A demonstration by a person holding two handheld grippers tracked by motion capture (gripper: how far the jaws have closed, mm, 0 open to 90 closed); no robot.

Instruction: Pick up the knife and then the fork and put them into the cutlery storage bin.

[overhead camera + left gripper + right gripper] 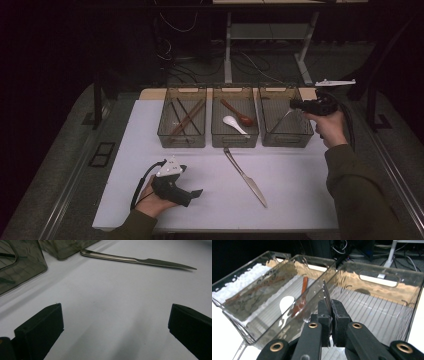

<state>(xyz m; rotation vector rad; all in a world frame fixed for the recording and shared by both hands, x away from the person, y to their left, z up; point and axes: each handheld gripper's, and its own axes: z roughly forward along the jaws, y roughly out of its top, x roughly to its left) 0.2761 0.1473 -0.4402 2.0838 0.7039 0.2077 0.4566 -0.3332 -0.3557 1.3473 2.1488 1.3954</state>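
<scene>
Sorting of cutlery into three clear bins on a white bench (150, 150). At right of the high view, the right gripper (295, 104) is held over the rightmost bin (285, 137), its fingers (338, 315) closed on a thin metal utensil, probably a fork (326, 296), whose tines point up and away in the right gripper view; the piece is carried above the bin's open top, presumably so it can be lowered inside. The middle bin (235, 140) holds a white spoon (234, 123) and a brown spoon (239, 114); the left bin (182, 140) holds chopsticks (186, 119), which suggests one kind of utensil per bin. The left gripper (192, 194) rests low at lower left, fingers (41, 327) wide apart and empty, aimed toward the table knife (246, 177) lying bare on the bench below the middle bin, likely the next item.
</scene>
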